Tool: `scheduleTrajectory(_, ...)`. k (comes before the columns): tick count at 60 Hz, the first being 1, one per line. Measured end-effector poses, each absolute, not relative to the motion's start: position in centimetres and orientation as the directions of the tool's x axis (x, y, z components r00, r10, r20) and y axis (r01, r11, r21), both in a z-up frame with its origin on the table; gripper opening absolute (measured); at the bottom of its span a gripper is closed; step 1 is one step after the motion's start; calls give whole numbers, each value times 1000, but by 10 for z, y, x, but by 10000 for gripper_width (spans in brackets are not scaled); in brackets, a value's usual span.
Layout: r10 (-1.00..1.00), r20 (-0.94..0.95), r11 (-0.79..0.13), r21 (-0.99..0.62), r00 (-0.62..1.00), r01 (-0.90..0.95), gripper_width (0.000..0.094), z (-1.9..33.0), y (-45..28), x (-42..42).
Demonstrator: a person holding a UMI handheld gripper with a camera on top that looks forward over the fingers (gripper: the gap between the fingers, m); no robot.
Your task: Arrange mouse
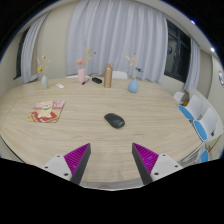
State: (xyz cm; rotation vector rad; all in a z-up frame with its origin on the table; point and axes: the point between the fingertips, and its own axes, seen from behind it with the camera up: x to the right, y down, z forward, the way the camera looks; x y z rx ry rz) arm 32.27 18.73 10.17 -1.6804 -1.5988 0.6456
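Two fingers (75, 157) of the gripper (111, 157) reach forward at the bottom of the view, each with a magenta pad (148, 156) on its inner face. They stand wide apart, released, with nothing between them but bare table (80, 125).

Just ahead of them, roughly on the line midway between the fingers, the mouse (114, 120) lies on the table. It is dark, rests flat, and touches neither finger; open wood separates it from both tips.

Off to the left of the mouse, well apart from it, a reddish book (46, 112) or printed sheet lies flat on the wood; which of the two cannot be told.

Beyond the mouse, along the far side of the table, stand several things in a loose row: a vase (42, 79) with stems at the far left, a pink vase (82, 74) with flowers, a small dark object (97, 80) lying just beside it, a tall brown bottle (108, 76), and a light blue vase (133, 85) with a sprig.

At the right, blue-and-white chairs (204, 126) stand against the table's edge.

White curtains (110, 35) hang behind the table across the far wall.
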Motion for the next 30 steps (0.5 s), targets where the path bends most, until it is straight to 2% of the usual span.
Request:
scheduleTrajectory(17, 989, 98, 6, -779, 112, 627, 852, 74, 222, 264)
scheduleTrajectory(30, 991, 109, 31, -764, 81, 645, 854, 45, 236, 205)
